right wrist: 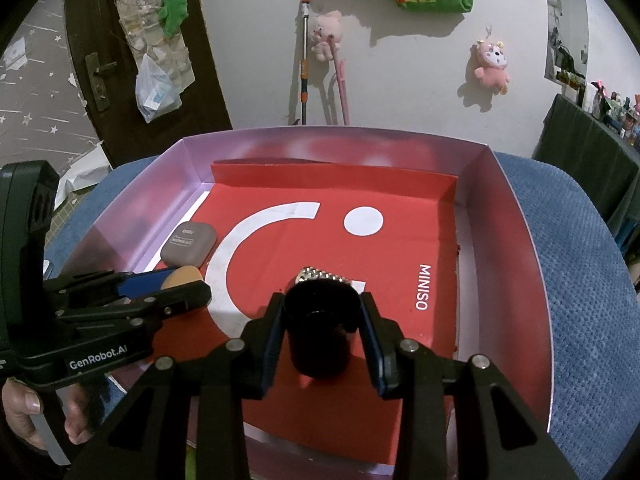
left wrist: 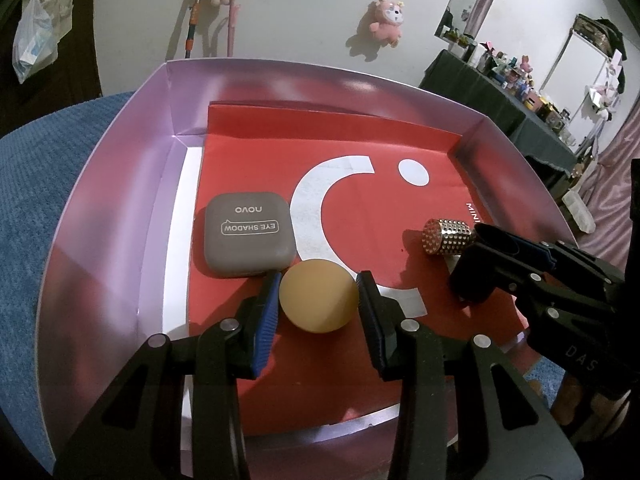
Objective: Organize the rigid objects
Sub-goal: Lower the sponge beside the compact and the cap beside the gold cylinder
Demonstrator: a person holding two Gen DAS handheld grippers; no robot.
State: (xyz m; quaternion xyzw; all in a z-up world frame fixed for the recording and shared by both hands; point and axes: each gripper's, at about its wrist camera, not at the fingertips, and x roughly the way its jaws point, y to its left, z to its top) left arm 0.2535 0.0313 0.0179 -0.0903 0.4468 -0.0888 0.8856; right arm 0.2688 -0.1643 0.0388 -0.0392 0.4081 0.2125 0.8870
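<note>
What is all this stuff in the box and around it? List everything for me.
Box: one, pink walls, on blue cloth.
Red paper: one, white logo, lining box floor.
Eye shadow case: one, grey, left part of box.
Round disc: one, tan, between left fingers.
Black cup: one, between right fingers.
Studded cylinder: one, gold, lying just behind cup.
Plush toys: pink, on far floor.
Left hand-held gripper: shut on disc.
Right hand-held gripper: shut on cup.

Grey case point(left wrist: 246, 236) reads "novo EYE SHADOW"; red sheet point(right wrist: 400, 248) "MINISO"; left gripper point(right wrist: 182, 286) "GenRobot.AI".
</note>
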